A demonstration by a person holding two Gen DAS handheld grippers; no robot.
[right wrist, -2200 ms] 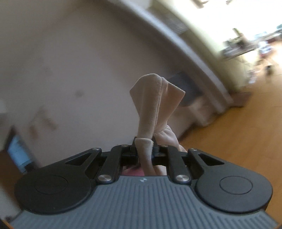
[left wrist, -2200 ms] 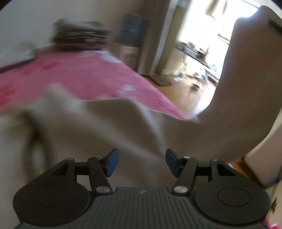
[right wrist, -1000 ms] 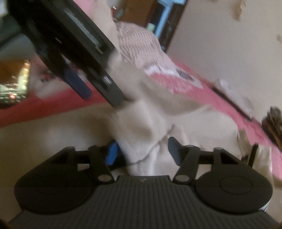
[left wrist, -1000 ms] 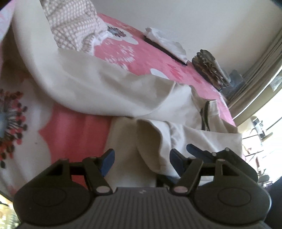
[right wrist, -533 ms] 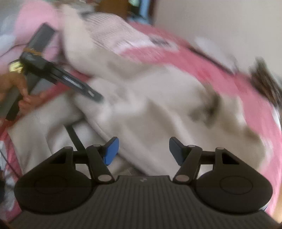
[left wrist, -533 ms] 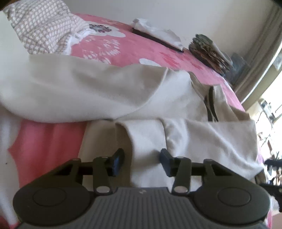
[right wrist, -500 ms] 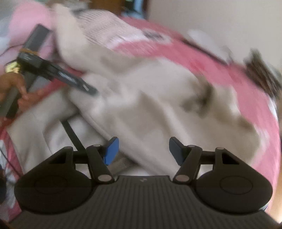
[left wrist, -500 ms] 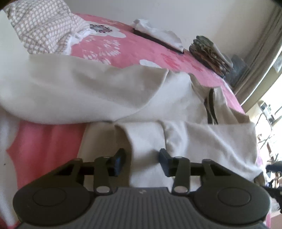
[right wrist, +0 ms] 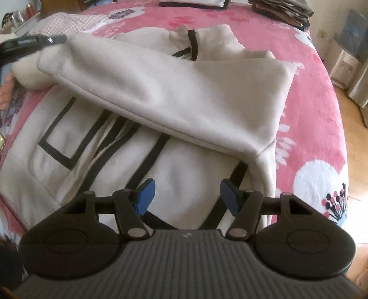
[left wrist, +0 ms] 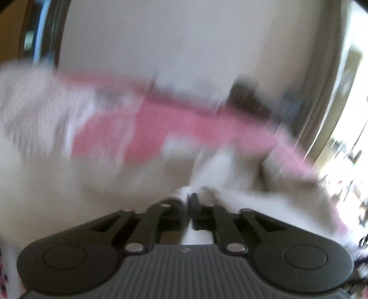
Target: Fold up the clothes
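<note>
Jacket (right wrist: 188, 96), cream with black trim and front zip (right wrist: 101, 151), lies front up on pink flowered bed cover (right wrist: 317, 110); one sleeve folded across chest. Fabric looks soft, thick, fairly light, likely to sag unless held at cuff, hem or shoulder seam. Left gripper (left wrist: 187, 202) closing on pinch of cream cloth, view blurred. Right gripper (right wrist: 187, 195) hovers over lower front, jaws apart, nothing between them. Folded clothes (right wrist: 280, 9) at far edge of bed.

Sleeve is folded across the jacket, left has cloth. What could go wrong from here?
1. Left hand-held gripper is closing on only a small pinch of the cream jacket; it may slip out.
2. Pulling could drag the folded sleeve off the body.
3. Right hand-held gripper hangs open over the hem and could snag the zipper.
</note>
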